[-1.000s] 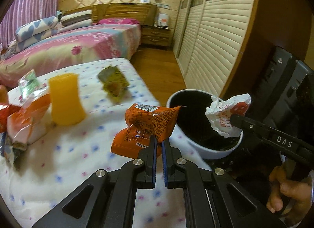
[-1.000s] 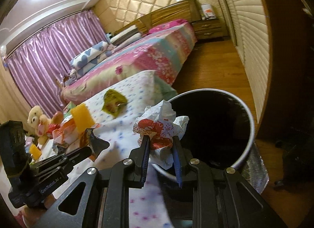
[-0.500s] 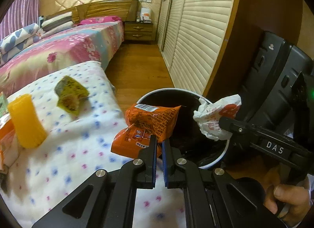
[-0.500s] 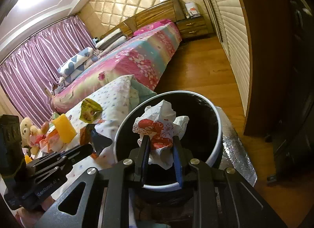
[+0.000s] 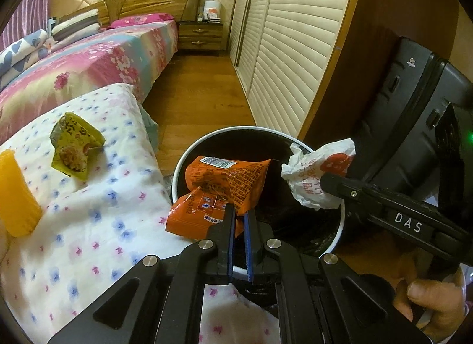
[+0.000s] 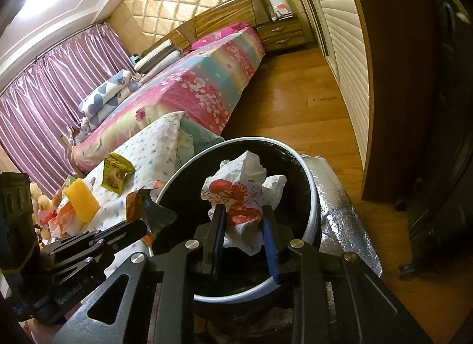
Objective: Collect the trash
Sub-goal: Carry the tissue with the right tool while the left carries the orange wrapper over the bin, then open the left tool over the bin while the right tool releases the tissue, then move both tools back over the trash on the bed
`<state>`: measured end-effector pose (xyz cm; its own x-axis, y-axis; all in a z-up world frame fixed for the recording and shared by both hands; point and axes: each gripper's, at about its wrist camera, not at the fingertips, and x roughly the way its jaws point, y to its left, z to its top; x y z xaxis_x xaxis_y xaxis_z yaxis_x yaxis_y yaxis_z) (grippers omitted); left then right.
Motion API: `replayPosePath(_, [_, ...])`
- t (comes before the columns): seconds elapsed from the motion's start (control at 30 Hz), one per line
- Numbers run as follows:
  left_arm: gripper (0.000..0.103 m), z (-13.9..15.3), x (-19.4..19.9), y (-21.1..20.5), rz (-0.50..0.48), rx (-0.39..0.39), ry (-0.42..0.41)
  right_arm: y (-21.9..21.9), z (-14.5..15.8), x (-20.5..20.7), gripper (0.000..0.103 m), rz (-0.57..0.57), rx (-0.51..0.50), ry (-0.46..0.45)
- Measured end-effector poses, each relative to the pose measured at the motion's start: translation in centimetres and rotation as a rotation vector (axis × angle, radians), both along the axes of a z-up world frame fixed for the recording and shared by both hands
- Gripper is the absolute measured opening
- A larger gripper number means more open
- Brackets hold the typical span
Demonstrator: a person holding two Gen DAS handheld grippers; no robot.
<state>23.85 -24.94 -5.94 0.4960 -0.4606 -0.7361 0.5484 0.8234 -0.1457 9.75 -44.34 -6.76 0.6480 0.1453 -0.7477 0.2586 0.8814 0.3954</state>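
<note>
My left gripper (image 5: 239,216) is shut on an orange snack packet (image 5: 220,193) and holds it over the left rim of a round bin with a white rim and black liner (image 5: 340,227). My right gripper (image 6: 241,216) is shut on a crumpled white and red paper wrapper (image 6: 242,188) and holds it above the middle of the bin (image 6: 309,166). The wrapper also shows in the left wrist view (image 5: 317,171), and the orange packet in the right wrist view (image 6: 134,205). A green snack wrapper (image 5: 75,148) lies on the dotted white cloth (image 5: 88,225).
A yellow block (image 5: 14,196) stands at the cloth's left edge, with more packets and soft toys (image 6: 44,205) beyond. A silver foil mat (image 6: 346,214) lies beside the bin. A bed (image 5: 88,60), wood floor, louvred wardrobe doors (image 5: 295,57) and a dark suitcase (image 5: 414,113) surround.
Both grippers have moved right from over the cloth to over the bin, each still holding its piece of trash. The bin now sits directly under both.
</note>
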Motion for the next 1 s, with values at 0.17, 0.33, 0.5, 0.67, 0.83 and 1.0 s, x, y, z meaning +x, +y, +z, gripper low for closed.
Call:
replayPosePath(0.17, [0.042,0.0,0.1,0.2,0.019,0.006,0.003,-0.2,-0.1,0.5,0.044,0.002,-0.012,0.015])
replayPosePath(0.33, [0.056,0.2,-1.0,2.0,0.057,-0.01,-0.009,-0.2,0.4,0.1,0.061,-0.013,-0.019,0.006])
replayPosePath(0.5, [0.066,0.3,-3.0,5.5,0.134,-0.038,-0.012,1.1,1.2,-0.3,0.084,-0.006,-0.006,-0.029])
replayPosePath(0.67, [0.069,0.3,-5.0,9.4,0.21,-0.064,-0.01,3.7,1.9,-0.5,0.088,0.037,0.01,-0.06])
replayPosePath(0.83, [0.069,0.5,-7.2,12.5,0.284,-0.075,-0.012,6.6,2.3,-0.2,0.09,0.092,0.028,-0.074])
replayPosePath(1.0, [0.069,0.5,-8.5,16.1,0.354,-0.081,-0.018,9.5,2.3,0.2,0.09,0.151,0.045,-0.075])
